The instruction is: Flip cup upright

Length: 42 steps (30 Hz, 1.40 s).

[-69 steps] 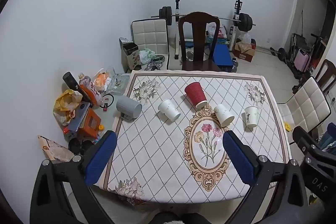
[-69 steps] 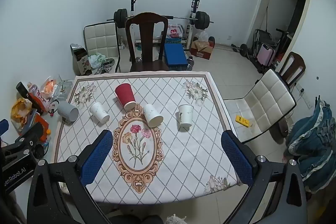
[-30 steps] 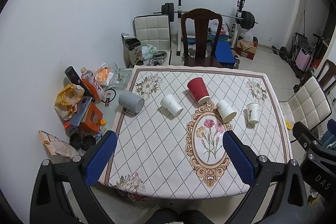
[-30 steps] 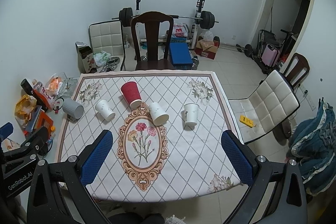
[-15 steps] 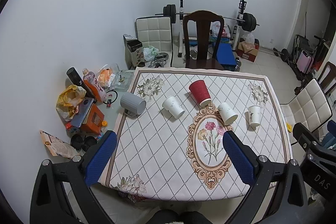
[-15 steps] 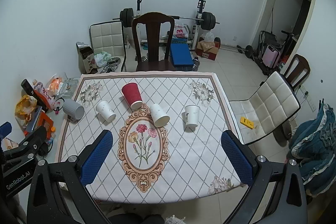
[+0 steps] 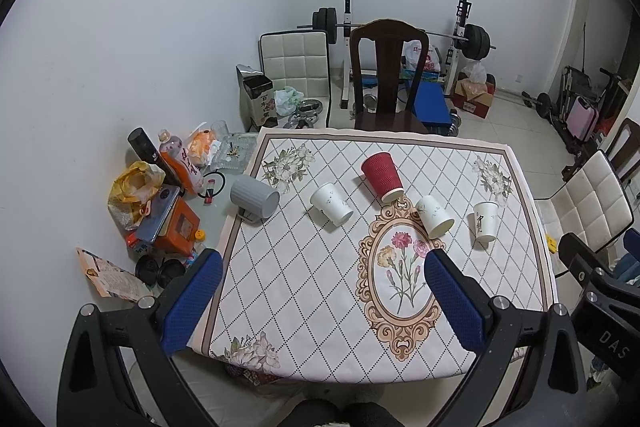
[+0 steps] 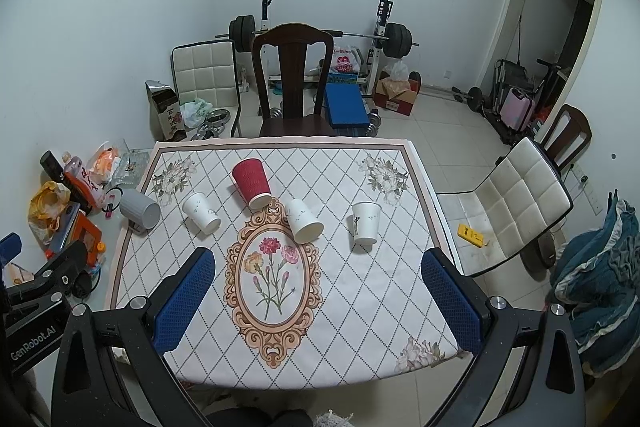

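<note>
- Left tool (image 7: 320,291): jaws spread wide, holding nothing, raised well above the near edge of the tabletop (image 7: 304,287).
- Right tool (image 8: 316,291): jaws spread wide, holding nothing, also high over the near edge; its body shows at the right margin of the left wrist view.
- Five cups stand in a rough row across the far half of the tabletop, all well apart from both tools.
- Grey cup (image 7: 256,197): at the left edge of the tablecloth (image 8: 360,291), mouth facing the camera; lying or upside down cannot be told.
- Left white paper cup (image 7: 332,205): between the grey cup and the red cup, wide end toward the camera.
- Red ribbed paper cup (image 7: 382,177): upside down, rim on the cloth at the top of the oval flower medallion (image 7: 402,273).
- Middle white paper cup (image 7: 434,215): just right of the red cup, wide end nearest the camera.
- Right white paper cup (image 7: 485,221): rightmost, wide end down.
- A dark wooden chair (image 7: 386,75) stands at the far side.
</note>
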Each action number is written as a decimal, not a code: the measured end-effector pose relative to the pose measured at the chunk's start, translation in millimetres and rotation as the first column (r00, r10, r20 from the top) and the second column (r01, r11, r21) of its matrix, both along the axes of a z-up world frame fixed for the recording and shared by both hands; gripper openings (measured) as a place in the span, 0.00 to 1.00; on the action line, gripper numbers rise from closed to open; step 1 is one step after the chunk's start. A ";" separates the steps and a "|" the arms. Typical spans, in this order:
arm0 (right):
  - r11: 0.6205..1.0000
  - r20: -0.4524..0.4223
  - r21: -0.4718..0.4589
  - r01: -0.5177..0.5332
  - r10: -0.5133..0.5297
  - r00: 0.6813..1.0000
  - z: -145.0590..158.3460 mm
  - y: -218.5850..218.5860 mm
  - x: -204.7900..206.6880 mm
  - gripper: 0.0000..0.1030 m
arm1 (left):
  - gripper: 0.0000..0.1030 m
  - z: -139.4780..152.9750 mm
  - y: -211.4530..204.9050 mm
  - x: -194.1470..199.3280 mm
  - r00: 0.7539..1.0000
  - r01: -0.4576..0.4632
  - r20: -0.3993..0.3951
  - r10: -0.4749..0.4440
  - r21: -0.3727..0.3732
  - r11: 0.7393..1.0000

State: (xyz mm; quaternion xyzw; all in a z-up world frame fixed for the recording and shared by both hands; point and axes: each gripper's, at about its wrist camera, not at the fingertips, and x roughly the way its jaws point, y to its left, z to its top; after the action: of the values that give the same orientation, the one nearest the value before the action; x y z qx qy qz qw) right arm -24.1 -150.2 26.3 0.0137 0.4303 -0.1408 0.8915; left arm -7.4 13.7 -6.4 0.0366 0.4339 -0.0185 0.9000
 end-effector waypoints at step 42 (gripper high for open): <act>0.897 -0.413 -0.009 0.442 -0.406 0.815 -233.9 -128.9 -29.6 1.00 | 1.00 -189.8 -105.0 66.1 0.901 0.271 -0.367 -0.233 0.055 0.961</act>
State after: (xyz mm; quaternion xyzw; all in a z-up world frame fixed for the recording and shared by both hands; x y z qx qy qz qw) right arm -53.6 -279.1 -207.6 0.1188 0.5970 -0.3168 0.7274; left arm 58.7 -91.3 -196.2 0.1355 0.5819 -0.1184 0.7931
